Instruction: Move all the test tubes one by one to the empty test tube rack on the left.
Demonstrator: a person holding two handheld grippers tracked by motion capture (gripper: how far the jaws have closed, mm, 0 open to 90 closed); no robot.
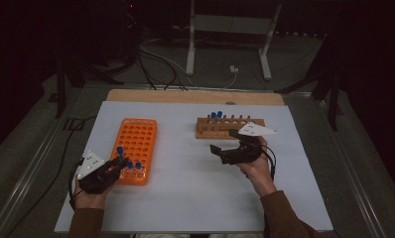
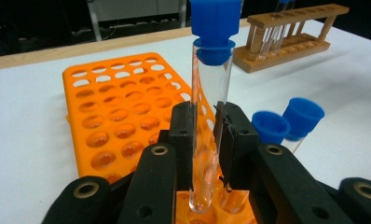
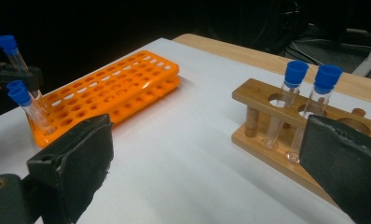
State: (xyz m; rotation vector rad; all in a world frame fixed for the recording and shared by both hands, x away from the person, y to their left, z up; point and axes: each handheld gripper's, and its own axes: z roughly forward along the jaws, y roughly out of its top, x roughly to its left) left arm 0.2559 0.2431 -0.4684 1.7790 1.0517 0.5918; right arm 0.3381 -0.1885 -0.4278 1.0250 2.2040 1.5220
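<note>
Left gripper [image 2: 206, 135] clenched on blue-capped test tube [image 2: 210, 121], tip entering orange rack [image 2: 113, 116] near corner | right gripper [image 3: 207, 172] released, idle by wooden rack [image 3: 263, 112] | risk: tilted tube misses hole, jams.

Plastic rack [image 1: 135, 148] at table's [image 1: 185, 198] left — wooden rack [image 1: 229, 128] farther back, right — 2 tubes [image 1: 216, 119] in it.

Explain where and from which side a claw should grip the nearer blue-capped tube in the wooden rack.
Probably the bare glass just below the blue cap of the nearer tube, above the wooden rack. It stands upright, so approach level from the open table side, where the right claw already faces it with jaws apart.
</note>
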